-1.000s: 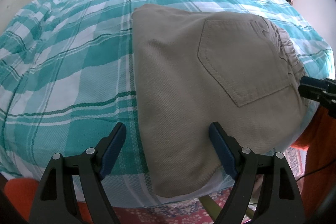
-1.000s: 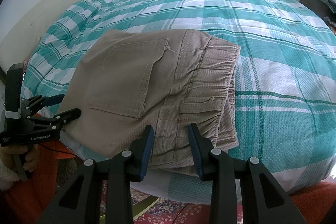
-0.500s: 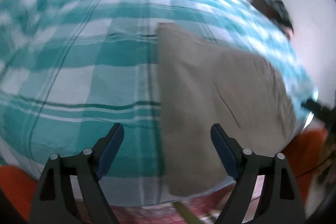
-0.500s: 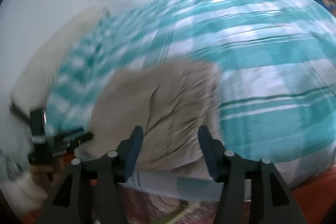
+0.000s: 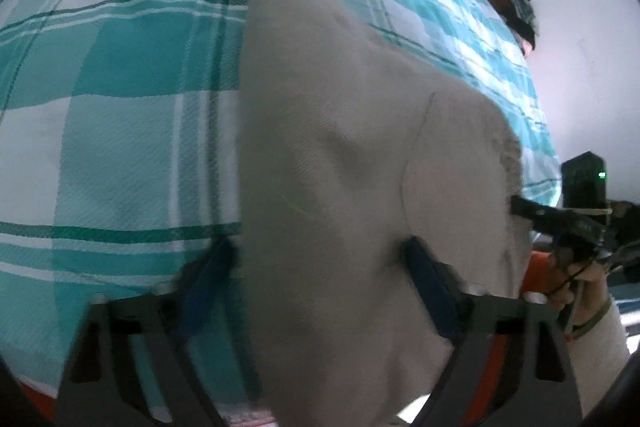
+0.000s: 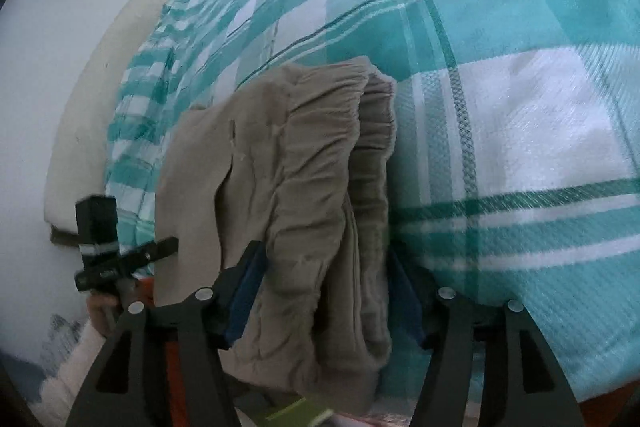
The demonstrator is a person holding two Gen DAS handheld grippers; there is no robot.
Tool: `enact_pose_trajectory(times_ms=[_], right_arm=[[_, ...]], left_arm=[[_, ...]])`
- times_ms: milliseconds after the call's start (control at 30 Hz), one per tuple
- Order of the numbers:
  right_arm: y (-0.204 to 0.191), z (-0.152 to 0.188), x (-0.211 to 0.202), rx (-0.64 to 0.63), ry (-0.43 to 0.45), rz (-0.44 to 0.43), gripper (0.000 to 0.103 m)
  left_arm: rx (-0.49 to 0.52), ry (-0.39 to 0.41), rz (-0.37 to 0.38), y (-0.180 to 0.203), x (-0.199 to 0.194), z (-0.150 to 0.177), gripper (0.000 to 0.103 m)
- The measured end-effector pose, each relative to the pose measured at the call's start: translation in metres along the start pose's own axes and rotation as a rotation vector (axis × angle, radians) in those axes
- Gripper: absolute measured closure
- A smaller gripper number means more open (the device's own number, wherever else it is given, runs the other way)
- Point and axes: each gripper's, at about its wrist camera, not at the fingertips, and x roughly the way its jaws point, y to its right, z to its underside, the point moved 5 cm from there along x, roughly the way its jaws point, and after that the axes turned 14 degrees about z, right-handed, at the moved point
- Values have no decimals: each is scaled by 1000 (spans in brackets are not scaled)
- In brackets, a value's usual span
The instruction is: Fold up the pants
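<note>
Pants [image 5: 340,187], folded, lay at the near edge of the checked bedspread [image 5: 120,131]. Left wrist view: the left gripper [image 5: 320,267], a second earlier short of the cloth, now straddled its near edge — jaws closing, grip unconfirmed. Right wrist view: the right gripper [image 6: 324,287] straddled the waistband [image 6: 336,131], jaws opening, not yet clamped — likely a lift or further fold.
</note>
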Motion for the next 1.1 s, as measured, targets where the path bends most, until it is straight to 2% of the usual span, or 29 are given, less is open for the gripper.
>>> enact_pose_trajectory(times_ms=[33, 67, 100, 167, 200, 267, 400, 533, 700, 833, 867, 900, 933, 967, 1000, 1033, 1067, 1100], right_arm=[[0, -2, 3, 19, -18, -10, 51], [-4, -4, 4, 0, -33, 1, 56], [-9, -4, 3, -41, -28, 42, 59], [-24, -2, -4, -127, -6, 120, 65], [-40, -1, -10, -212, 14, 192, 68], [-62, -2, -21, -302, 46, 257, 74], [-108, -7, -44, -431, 118, 298, 75], [-135, -23, -55, -470, 163, 307, 75], [-169, -74, -67, -472, 225, 286, 75], [-197, -135, -72, -471, 303, 292, 75], [-200, -152, -70, -463, 317, 295, 75], [-201, -168, -67, -454, 330, 297, 75], [-201, -183, -63, -443, 344, 301, 75], [-199, -197, -58, -435, 355, 313, 73], [-196, -206, -53, -428, 360, 336, 67], [-184, -218, -45, -404, 360, 388, 54], [-167, -226, -39, -358, 354, 456, 50], [-157, -228, -36, -334, 350, 482, 50]], left_arm=[[8, 7, -36, 4, -3, 0, 50], [32, 14, -78, 12, -5, 0, 70], [51, 17, -100, 19, -7, 0, 83], [107, 34, -160, 42, -13, 1, 87], [130, 41, -165, 53, -16, 0, 87], [154, 58, -169, 68, -25, -5, 87], [167, 83, -154, 85, -44, -24, 87], [191, 121, -175, 85, -61, -55, 87], [199, 211, -189, 76, -87, -118, 87], [215, 271, -223, 68, -90, -170, 87], [220, 285, -242, 63, -89, -180, 84], [234, 300, -288, 56, -85, -194, 74], [255, 308, -372, 44, -78, -205, 60], [264, 312, -450, 32, -75, -211, 34], [268, 323, -560, 14, -73, -214, 20], [273, 333, -615, 4, -73, -211, 20], [275, 331, -658, -10, -75, -204, 20], [271, 327, -671, -20, -77, -194, 20]])
